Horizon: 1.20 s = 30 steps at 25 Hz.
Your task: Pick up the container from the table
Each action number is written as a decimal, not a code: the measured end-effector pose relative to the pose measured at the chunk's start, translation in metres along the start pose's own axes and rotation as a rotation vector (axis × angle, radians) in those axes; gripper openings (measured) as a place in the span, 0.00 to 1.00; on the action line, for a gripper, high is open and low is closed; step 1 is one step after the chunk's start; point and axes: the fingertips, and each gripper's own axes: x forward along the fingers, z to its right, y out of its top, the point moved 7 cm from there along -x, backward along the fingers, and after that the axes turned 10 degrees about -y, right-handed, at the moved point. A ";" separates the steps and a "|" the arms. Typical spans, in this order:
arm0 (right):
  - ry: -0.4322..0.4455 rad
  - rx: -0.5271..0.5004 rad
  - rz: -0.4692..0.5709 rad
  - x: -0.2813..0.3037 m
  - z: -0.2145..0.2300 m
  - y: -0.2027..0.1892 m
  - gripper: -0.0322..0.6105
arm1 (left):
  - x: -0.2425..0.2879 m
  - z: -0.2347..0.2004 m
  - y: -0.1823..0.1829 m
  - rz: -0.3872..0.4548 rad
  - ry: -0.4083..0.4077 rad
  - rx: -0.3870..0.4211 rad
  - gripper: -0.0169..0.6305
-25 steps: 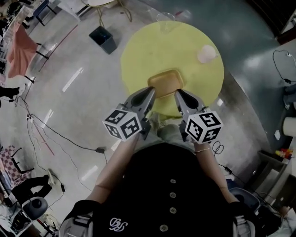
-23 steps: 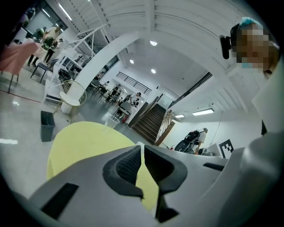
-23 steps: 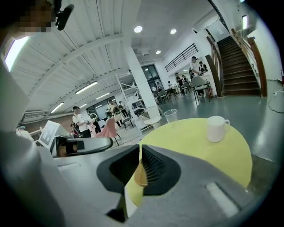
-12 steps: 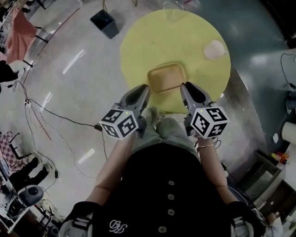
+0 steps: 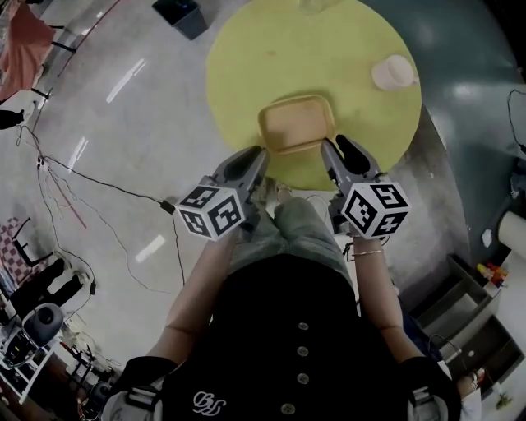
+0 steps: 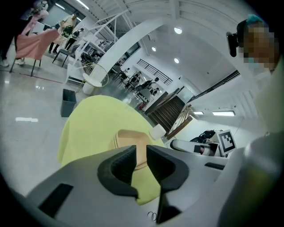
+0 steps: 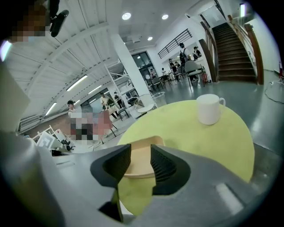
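Note:
A shallow tan container [image 5: 297,123] lies on the round yellow table [image 5: 271,57], near its front edge. My left gripper [image 5: 259,154] hovers just short of the container's near-left corner. Its jaws are opening, with a narrow gap and nothing between them. My right gripper [image 5: 333,146] hangs at the near-right corner, jaws opening wider, also with nothing between them. In the left gripper view the left gripper [image 6: 141,153] points at the container [image 6: 126,136] ahead. In the right gripper view the right gripper [image 7: 141,155] frames the container [image 7: 147,142] just beyond its tips.
A white cup [image 5: 393,72] stands on the table at the right, also seen in the right gripper view as the cup [image 7: 209,108]. A dark bin [image 5: 181,12] sits on the floor beyond the table, and cables cross the floor at the left.
Both grippers have sunk toward the table's near edge, on either side of the container. The right jaws have parted clearly; the left jaws have parted a little.

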 end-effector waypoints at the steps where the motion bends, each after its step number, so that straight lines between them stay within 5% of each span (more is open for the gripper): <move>1: -0.005 0.002 -0.005 0.002 0.002 -0.001 0.25 | 0.001 -0.003 -0.002 -0.008 0.008 -0.007 0.14; 7: -0.030 0.025 -0.045 0.014 0.021 -0.006 0.28 | 0.010 -0.015 -0.011 -0.036 0.044 -0.034 0.23; 30: 0.006 0.216 -0.215 0.074 0.050 -0.035 0.33 | 0.033 -0.050 -0.026 -0.010 0.068 -0.193 0.23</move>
